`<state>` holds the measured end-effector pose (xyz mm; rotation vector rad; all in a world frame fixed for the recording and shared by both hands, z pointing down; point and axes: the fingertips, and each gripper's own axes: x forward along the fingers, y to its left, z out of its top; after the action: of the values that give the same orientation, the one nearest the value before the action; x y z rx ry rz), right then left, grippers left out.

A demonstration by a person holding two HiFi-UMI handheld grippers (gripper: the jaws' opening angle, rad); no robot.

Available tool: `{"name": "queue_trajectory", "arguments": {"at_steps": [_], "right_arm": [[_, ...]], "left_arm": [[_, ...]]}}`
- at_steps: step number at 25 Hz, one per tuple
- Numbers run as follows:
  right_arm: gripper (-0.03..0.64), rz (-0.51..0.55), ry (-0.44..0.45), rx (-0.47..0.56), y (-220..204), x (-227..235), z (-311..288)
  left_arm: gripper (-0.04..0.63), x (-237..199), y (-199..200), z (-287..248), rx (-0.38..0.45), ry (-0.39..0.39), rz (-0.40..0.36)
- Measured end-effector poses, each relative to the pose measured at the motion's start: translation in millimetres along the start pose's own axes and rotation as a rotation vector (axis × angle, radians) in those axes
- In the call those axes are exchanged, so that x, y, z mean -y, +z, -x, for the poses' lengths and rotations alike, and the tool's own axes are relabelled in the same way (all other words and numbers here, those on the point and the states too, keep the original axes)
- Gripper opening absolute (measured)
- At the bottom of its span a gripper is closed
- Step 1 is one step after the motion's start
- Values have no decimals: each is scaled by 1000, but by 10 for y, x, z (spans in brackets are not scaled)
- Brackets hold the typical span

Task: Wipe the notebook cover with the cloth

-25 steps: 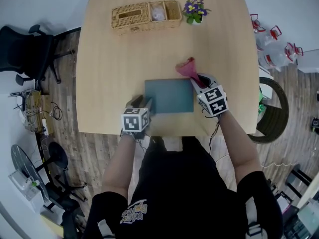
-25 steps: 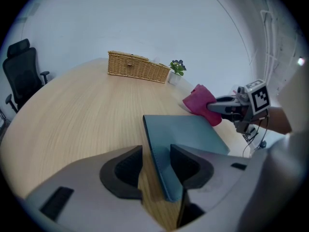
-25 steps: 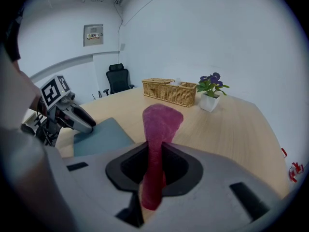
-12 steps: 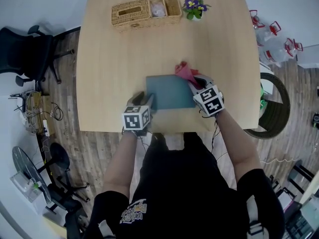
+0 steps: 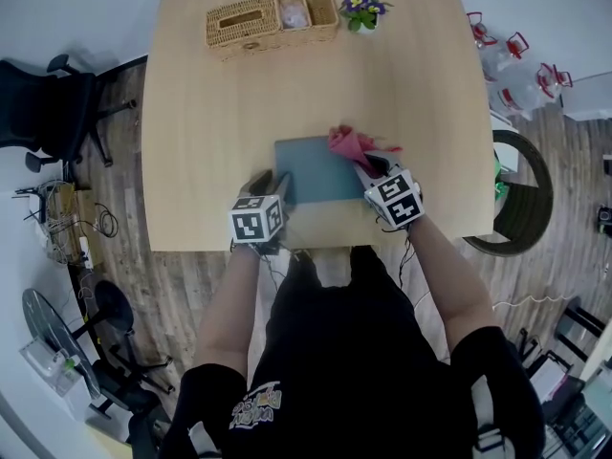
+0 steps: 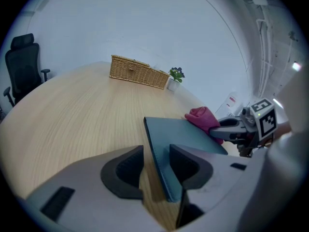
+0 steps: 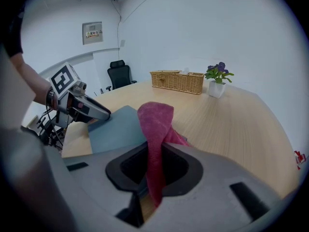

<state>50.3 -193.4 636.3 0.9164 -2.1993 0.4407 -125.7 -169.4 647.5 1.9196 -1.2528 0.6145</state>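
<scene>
At the table's (image 5: 191, 113) 6 o'clock edge, right in front of the person, the grey-blue notebook (image 5: 311, 168) lies flat and closed. A wicker basket (image 5: 251, 25) sits well apart at 12 o'clock. The left gripper (image 5: 274, 187) meets the notebook at its 8 o'clock corner. Its jaws straddle that edge and have just been closing. One lies against the cover, the other shows a gap, so this is steadying rather than clamping. The right gripper (image 5: 366, 163) is pinched tight on the pink cloth (image 5: 349, 143), which is bunched over the notebook's 2 o'clock corner.

I judge the wipe to be just starting, with the cloth at the cover and no stroke laid across it. The next move calls for pressing the cloth down so it spreads. It then needs dragging toward 8 o'clock across the cover, with the left gripper bearing down so the book does not slide.
</scene>
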Motion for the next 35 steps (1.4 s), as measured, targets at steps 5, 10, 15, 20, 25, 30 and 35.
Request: {"name": "queue_trajectory", "arguments": {"at_steps": [5, 10, 15, 20, 25, 30, 35], "right_arm": [[71, -29, 4, 10, -90, -123, 79], [71, -57, 7, 19, -155, -241, 153], [71, -77, 11, 17, -239, -338, 216], [71, -76, 20, 11, -315, -471, 287], [70, -88, 39, 9, -388, -641, 363], [70, -95, 63, -3, -464, -780, 425], [71, -125, 106, -27, -565, -914, 468]], "left_arm": [[164, -2, 6, -5, 2, 0, -2], [164, -3, 3, 10, 3, 5, -4], [163, 3, 10, 3, 2, 4, -2], [161, -2, 4, 13, 2, 7, -3], [161, 1, -4, 18, 2, 8, -2], [161, 15, 9, 25, 3, 8, -3], [161, 22, -1, 34, 2, 10, -2]]}}
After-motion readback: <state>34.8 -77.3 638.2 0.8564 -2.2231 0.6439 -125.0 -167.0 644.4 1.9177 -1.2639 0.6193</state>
